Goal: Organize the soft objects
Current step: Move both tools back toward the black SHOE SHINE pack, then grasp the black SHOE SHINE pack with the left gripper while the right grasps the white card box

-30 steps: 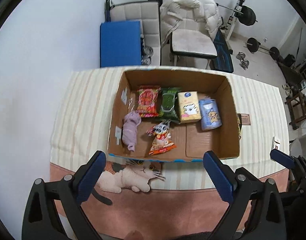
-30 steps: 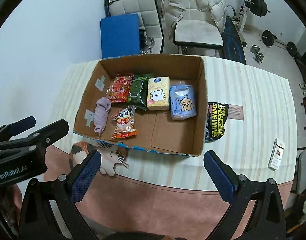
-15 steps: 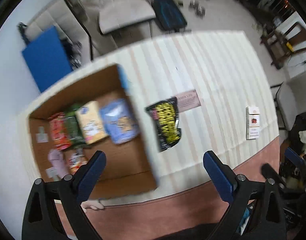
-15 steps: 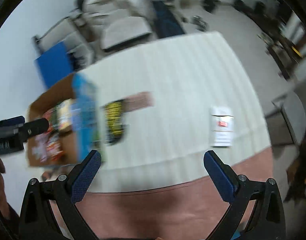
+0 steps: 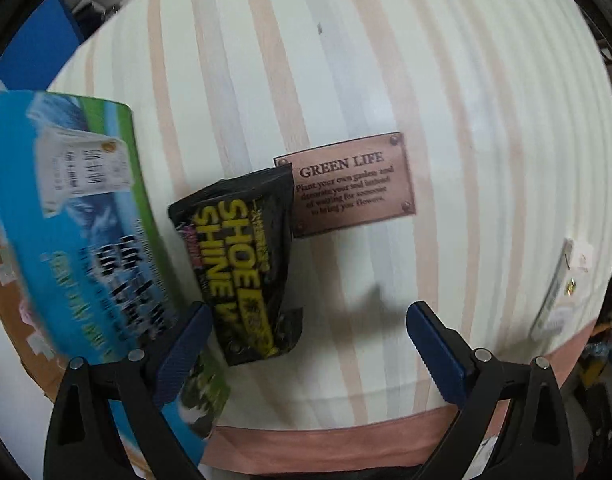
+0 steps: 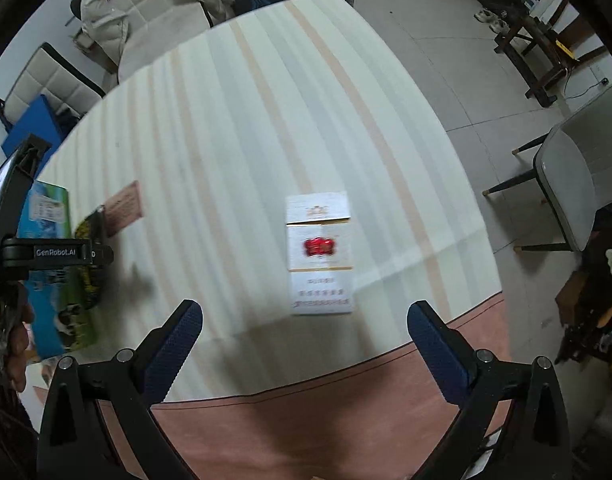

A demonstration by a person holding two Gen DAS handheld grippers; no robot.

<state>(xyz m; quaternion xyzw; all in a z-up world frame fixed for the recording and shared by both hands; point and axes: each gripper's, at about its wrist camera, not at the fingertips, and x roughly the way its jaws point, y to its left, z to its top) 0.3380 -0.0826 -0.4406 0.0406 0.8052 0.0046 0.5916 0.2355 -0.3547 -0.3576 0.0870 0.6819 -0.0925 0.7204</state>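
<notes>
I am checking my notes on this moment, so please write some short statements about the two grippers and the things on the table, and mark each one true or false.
1. The left gripper is open and holds nothing. True.
2. The black shoe shine wipes pack lies inside the box. False: it lies on the striped tablecloth, beside the box's blue printed wall.
3. The wipes pack covers a corner of the brown GREEN LIFE label. True.
4. The right gripper is shut on the white and red pack. False: it is open, and the pack lies flat on the cloth ahead of it.
</notes>
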